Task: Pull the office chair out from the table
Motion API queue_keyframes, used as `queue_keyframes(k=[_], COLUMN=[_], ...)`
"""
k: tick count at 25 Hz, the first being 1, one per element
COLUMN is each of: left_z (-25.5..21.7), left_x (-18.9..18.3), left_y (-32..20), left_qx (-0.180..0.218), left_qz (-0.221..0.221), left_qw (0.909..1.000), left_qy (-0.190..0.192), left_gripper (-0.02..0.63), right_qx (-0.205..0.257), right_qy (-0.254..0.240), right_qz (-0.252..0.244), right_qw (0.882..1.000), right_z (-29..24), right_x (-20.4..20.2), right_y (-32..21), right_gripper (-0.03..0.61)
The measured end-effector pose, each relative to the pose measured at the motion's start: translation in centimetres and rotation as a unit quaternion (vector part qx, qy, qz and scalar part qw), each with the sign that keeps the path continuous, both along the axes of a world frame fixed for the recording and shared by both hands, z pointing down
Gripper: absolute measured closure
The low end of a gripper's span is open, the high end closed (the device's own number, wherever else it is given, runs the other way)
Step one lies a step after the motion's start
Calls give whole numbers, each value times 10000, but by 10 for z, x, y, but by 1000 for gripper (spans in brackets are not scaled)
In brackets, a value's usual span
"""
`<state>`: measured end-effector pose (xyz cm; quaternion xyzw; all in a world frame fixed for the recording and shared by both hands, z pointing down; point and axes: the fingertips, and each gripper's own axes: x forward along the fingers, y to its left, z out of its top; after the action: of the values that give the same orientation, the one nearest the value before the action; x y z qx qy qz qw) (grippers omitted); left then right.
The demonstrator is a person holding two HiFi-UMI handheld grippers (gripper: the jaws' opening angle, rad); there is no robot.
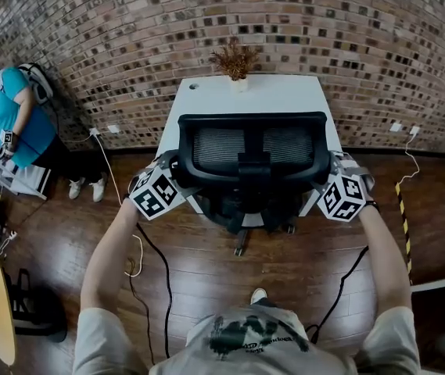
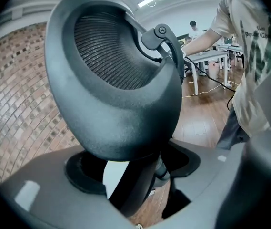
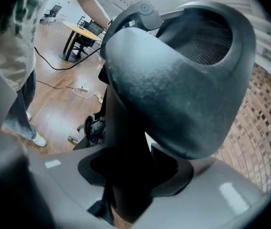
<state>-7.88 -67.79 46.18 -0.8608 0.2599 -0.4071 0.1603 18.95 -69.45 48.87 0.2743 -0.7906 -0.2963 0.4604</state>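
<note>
Office chair (image 1: 252, 158): pushed in at white table (image 1: 206, 100), against brick wall (image 1: 128, 37) | left gripper (image 1: 172, 170): jaws clamped on backrest (image 2: 121, 80), left edge | right gripper (image 1: 330, 170): jaws clamped on right edge | dried potted plant (image 1: 236, 62): table's far edge

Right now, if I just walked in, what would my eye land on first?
The black office chair at centre, pushed up to a white table by the brick wall. The left gripper and right gripper have their jaws closed on the two sides of its mesh backrest. A small dried plant stands at the table's far edge.
</note>
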Motion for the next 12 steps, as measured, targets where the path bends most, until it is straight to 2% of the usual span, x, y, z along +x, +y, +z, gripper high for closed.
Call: queue_keyframes(k=[12], left_z=[-4], left_x=[-19], left_y=[52], left_qx=[26], left_qz=[239], left_qw=[9997], left_qy=[-22], left_gripper=[241], right_qx=[107], right_qy=[33], right_qz=[353], right_qw=[9993], right_z=[-2], right_x=[-17], right_y=[65], right_gripper=[380])
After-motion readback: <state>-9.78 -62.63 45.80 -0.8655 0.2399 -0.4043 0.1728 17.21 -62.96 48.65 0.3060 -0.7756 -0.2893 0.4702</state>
